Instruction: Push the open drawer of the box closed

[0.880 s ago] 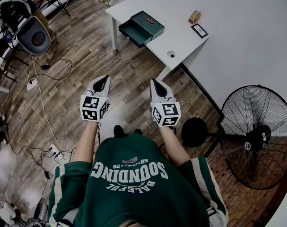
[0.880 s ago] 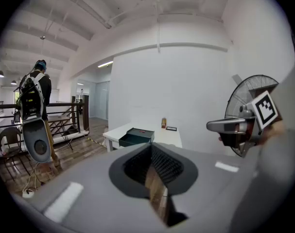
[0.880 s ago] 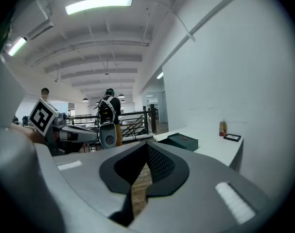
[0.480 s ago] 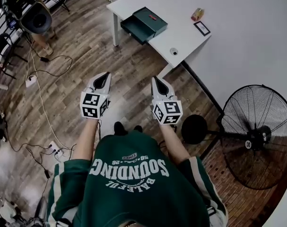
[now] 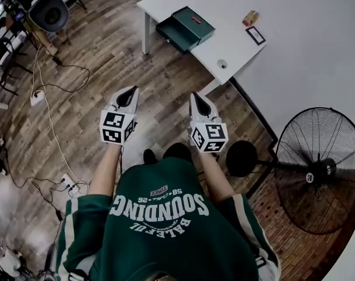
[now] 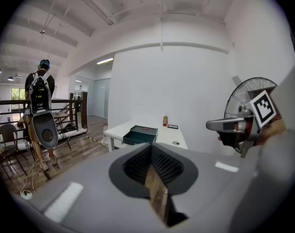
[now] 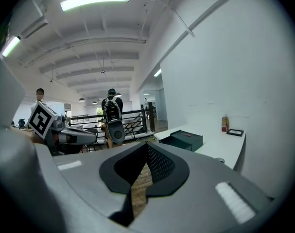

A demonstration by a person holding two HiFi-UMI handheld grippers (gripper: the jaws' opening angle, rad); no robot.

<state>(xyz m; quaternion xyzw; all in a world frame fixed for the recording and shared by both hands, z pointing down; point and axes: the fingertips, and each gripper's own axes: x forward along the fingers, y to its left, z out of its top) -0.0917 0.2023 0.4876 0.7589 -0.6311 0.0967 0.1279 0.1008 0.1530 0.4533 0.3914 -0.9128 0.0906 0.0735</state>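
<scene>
A dark green box [image 5: 193, 23] stands on the white table [image 5: 235, 45] far ahead, with its drawer [image 5: 173, 36] pulled out toward the table's left edge. The left gripper view shows the same box [image 6: 144, 132] and drawer [image 6: 131, 139], and so does the right gripper view: box [image 7: 191, 139], drawer [image 7: 175, 141]. My left gripper [image 5: 133, 89] and right gripper [image 5: 194, 96] hover side by side over the wooden floor, well short of the table. Both are shut, tips together, nothing between them. The left gripper [image 6: 150, 146] and the right gripper [image 7: 147, 145] point toward the table.
A big black floor fan [image 5: 321, 170] stands at the right by the white wall. On the table lie a small bottle [image 5: 251, 17], a framed card [image 5: 255, 35] and a round grommet [image 5: 222, 64]. Cables and a power strip [image 5: 67, 186] run over the floor at left. A person with a backpack [image 6: 39, 89] stands far left.
The table and box have slid slightly right in the head view, and a shoe shows further forward below. Both grippers keep their place and stay shut.
</scene>
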